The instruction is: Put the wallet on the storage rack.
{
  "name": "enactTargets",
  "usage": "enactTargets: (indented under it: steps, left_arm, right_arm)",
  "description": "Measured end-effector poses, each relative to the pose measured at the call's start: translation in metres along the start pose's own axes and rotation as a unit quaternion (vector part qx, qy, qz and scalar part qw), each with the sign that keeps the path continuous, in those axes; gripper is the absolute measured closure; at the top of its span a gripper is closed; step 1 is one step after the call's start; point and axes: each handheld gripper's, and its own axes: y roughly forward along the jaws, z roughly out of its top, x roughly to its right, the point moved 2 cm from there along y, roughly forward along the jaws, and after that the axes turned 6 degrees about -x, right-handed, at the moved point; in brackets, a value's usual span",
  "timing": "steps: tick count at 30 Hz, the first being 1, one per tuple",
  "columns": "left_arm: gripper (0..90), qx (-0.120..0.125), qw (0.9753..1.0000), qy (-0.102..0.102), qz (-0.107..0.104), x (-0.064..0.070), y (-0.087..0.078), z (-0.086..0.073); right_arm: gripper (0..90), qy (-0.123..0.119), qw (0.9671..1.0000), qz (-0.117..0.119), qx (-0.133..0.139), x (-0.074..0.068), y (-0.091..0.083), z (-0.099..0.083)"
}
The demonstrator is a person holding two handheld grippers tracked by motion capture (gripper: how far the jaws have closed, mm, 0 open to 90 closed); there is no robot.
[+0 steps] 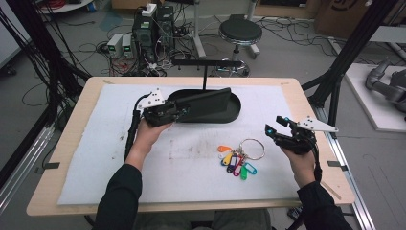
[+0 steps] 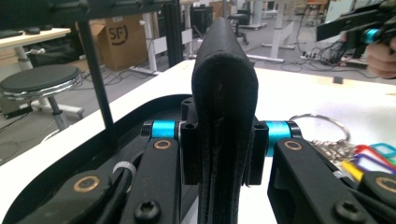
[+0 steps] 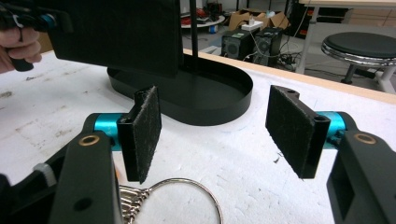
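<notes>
My left gripper [image 1: 181, 112] is shut on one end of a flat black slab [image 1: 206, 103], which it holds tilted over a black oval tray [image 1: 235, 111]. In the left gripper view the slab [image 2: 224, 70] stands edge-on between the jaws. A T-shaped black stand [image 1: 205, 72] rises from the tray's far side. My right gripper [image 1: 275, 124] hangs open at the right, nothing between its pads [image 3: 144, 130]. A metal key ring [image 1: 252, 148] with several coloured tags [image 1: 234, 163] lies on the white mat just left of it, and the ring [image 3: 208, 193] sits right under the open jaws.
The white mat [image 1: 95, 158] covers most of the wooden table [image 1: 57, 158]. Beyond the far edge stand a round stool [image 1: 240, 31], computer boxes [image 1: 153, 28] and tangled cables. Black frame posts [image 1: 354, 43] rise at both sides of the table.
</notes>
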Motion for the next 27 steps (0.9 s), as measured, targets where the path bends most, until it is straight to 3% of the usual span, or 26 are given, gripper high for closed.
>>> enactTargets:
  steps: [11, 16, 27]
  left_arm:
    - [74.0, 0.001, 0.9998, -0.005, 0.020, -0.010, 0.014, -0.010]
    - [74.0, -0.013, 0.9998, -0.004, 0.017, -0.018, 0.024, -0.002]
    - [74.0, 0.000, 0.9991, -0.020, 0.036, -0.036, 0.046, -0.010]
  right_arm:
    - [36.4, 0.001, 1.0000, -0.003, 0.001, 0.001, 0.001, -0.001]
    - [36.4, 0.004, 1.0000, -0.002, 0.000, 0.001, 0.001, -0.001]
    - [36.4, 0.005, 1.0000, -0.002, 0.001, 0.003, 0.000, -0.003]
